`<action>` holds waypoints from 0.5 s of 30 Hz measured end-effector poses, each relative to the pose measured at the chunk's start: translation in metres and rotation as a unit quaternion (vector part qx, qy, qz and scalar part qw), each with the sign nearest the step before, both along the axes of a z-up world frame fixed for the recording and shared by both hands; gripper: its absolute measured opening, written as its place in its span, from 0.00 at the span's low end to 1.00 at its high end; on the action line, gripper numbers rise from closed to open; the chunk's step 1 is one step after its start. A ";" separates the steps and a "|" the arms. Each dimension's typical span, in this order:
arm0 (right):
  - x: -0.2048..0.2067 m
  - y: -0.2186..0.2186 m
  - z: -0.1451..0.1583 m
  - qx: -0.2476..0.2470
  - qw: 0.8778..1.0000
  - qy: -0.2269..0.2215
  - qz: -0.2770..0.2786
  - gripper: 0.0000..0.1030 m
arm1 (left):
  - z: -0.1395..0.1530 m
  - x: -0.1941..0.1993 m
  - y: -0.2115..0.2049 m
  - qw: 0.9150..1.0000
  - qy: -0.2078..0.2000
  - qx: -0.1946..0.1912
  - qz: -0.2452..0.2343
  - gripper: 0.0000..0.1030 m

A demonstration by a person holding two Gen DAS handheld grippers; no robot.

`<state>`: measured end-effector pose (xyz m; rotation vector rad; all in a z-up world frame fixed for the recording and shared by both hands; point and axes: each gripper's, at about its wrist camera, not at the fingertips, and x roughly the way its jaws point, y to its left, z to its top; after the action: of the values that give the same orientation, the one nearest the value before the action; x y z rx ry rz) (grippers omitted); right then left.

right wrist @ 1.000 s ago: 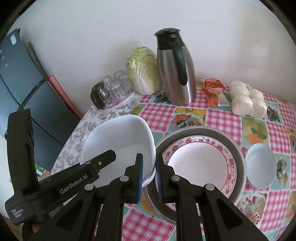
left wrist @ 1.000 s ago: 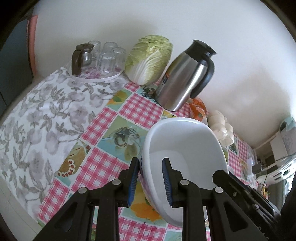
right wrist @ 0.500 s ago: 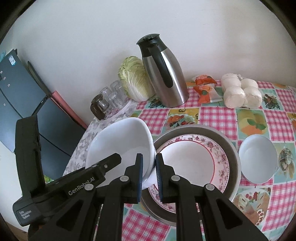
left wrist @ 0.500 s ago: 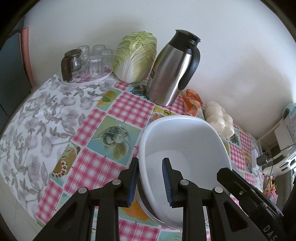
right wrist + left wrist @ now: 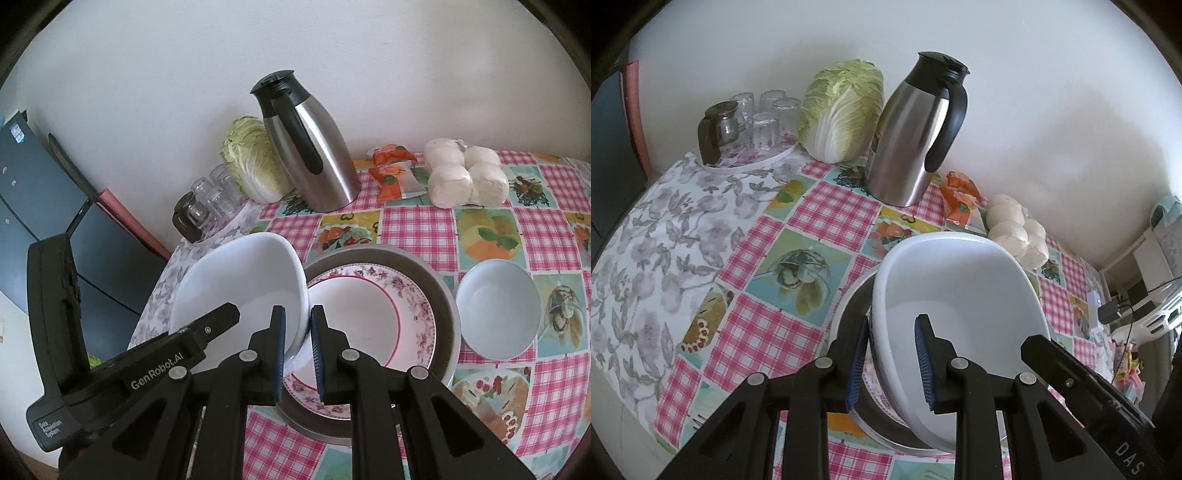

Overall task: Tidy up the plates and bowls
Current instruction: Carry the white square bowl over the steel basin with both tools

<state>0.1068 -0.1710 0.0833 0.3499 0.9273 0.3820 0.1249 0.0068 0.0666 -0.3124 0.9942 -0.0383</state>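
Both grippers are shut on the rim of a large white bowl [image 5: 964, 295], one on each side. My left gripper [image 5: 891, 363] pinches its near edge; my right gripper [image 5: 298, 343] pinches the opposite edge of the bowl [image 5: 240, 284]. The bowl is tilted, partly over a grey metal basin [image 5: 448, 295] that holds a floral-rimmed plate [image 5: 365, 317]. The basin's edge [image 5: 849, 306] also shows under the bowl in the left wrist view. A small white bowl [image 5: 498, 306] sits on the table right of the basin.
A steel thermos jug [image 5: 314, 151], a napa cabbage [image 5: 251, 158], a tray of upturned glasses [image 5: 753, 122], orange snack packets [image 5: 391, 170] and a bag of white buns [image 5: 461, 173] stand along the back wall. The table edge [image 5: 624, 387] is at the left.
The white bowl, held by both grippers, has moved right and now overlaps the basin and plate. Both cameras have shifted with it.
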 end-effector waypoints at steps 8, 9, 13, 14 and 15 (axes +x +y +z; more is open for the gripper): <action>0.003 -0.011 -0.003 0.002 1.000 0.009 -0.012 0.14 | -0.004 0.005 -0.014 1.000 0.007 0.009 -0.012 0.27; 0.003 -0.012 -0.003 0.002 1.000 0.010 -0.014 0.14 | -0.006 0.006 -0.016 1.000 0.009 0.009 -0.014 0.27; 0.004 -0.017 -0.004 0.005 1.000 0.012 -0.020 0.14 | -0.010 0.009 -0.022 1.000 0.015 0.011 -0.021 0.27; 0.005 -0.019 -0.005 0.005 1.000 0.012 -0.021 0.14 | -0.011 0.010 -0.023 1.000 0.016 0.012 -0.022 0.27; 0.005 -0.019 -0.005 0.005 1.000 0.013 -0.023 0.14 | -0.011 0.010 -0.025 0.999 0.017 0.013 -0.024 0.27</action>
<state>0.1122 -0.1903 0.0780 0.3853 0.9420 0.3413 0.1354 -0.0179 0.0551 -0.2663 1.0357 -0.0635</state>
